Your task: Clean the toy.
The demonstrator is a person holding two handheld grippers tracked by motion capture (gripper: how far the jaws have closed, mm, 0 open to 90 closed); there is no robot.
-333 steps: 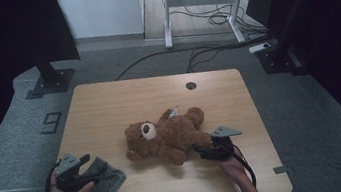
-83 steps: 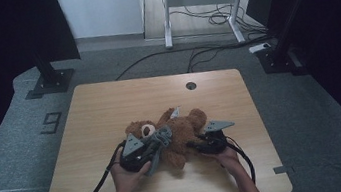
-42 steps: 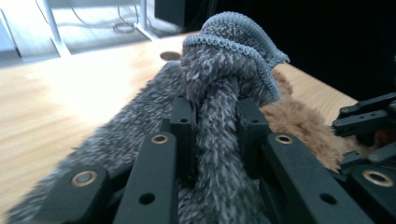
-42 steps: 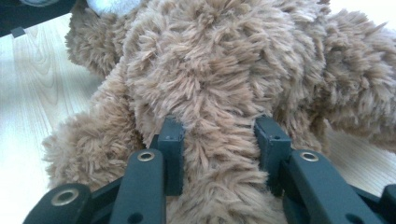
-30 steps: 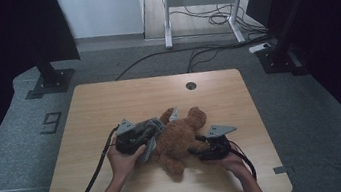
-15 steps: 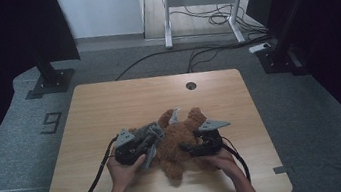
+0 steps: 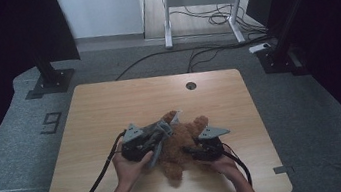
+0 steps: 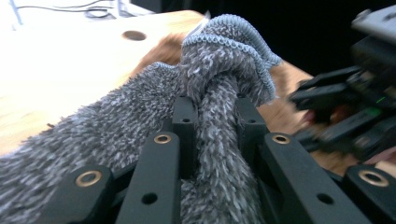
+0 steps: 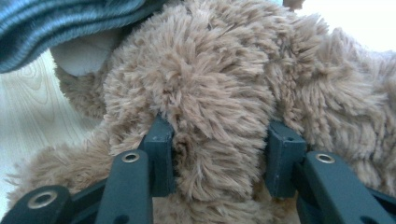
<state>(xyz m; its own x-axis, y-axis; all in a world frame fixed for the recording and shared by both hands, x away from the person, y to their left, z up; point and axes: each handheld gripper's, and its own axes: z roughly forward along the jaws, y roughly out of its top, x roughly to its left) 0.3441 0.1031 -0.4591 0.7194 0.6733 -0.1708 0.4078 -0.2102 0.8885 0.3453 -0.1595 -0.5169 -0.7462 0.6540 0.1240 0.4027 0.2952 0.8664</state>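
Since approx. 1 s ago the left gripper (image 7: 156, 137) w/ its grey fuzzy cloth (image 8: 219, 93) shifted toward the teddy bear (image 7: 182, 142); cloth now lies over the bear's left side. Left gripper is clenched on the cloth. Right gripper (image 9: 219, 154), at the bear's right side, has just been closing, jaws pressing a furry limb. Bear lies mid-table (image 7: 109, 104), nearer the person's edge.

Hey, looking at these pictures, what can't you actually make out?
- Teddy bear face: high view, covered by the grey knitted garment and left gripper.
- Garment type: bunched in the left gripper view.
- Right gripper far off: blurred in the left gripper view.
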